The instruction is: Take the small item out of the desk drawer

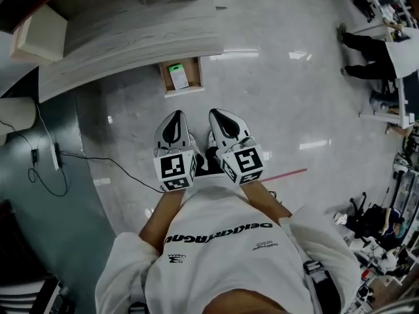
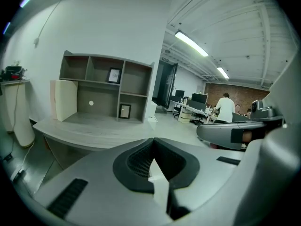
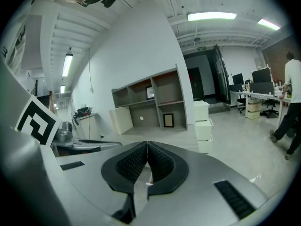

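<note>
Left tongs (image 1: 175, 115) and right tongs (image 1: 219, 114) closed together, empty.
The small item (image 1: 177, 76), green and white, too small to identify, is seen in the pulled-out drawer (image 1: 197, 74) under the grey worktop (image 1: 118, 41), apart from the tongs; the floor (image 1: 281, 97) is glossy.

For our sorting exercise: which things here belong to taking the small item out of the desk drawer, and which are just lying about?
Job: open brown wooden drawer; small green-and-white item in it; curved grey wooden desk; left gripper and right gripper, fingers shut.
Lying about: cream box on the desk; black cable on the floor.
</note>
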Motion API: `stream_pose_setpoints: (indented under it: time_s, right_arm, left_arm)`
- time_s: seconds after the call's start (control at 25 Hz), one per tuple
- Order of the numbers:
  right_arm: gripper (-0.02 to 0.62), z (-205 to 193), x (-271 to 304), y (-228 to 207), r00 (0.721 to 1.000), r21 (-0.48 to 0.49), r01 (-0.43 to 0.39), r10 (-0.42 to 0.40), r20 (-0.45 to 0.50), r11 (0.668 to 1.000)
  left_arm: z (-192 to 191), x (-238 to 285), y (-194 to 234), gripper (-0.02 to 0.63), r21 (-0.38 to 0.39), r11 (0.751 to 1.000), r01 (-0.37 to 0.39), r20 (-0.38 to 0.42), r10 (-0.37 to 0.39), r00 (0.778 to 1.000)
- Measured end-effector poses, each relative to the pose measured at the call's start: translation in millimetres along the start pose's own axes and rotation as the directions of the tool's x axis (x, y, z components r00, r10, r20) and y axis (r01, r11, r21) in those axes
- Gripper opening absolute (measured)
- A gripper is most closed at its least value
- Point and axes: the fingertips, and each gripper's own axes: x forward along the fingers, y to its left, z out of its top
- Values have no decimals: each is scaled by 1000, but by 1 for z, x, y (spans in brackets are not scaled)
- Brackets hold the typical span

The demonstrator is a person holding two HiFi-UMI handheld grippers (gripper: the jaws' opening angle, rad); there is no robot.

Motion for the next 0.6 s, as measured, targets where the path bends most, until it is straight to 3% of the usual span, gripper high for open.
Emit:
stream_pose_setpoints:
  time_s: [0.6]
  right_arm:
    - [32, -48, 72, -56, 997, 22, -29, 31, -69, 999]
  left_arm:
    - [-68, 89, 26, 17, -75, 991, -107, -113, 99, 989]
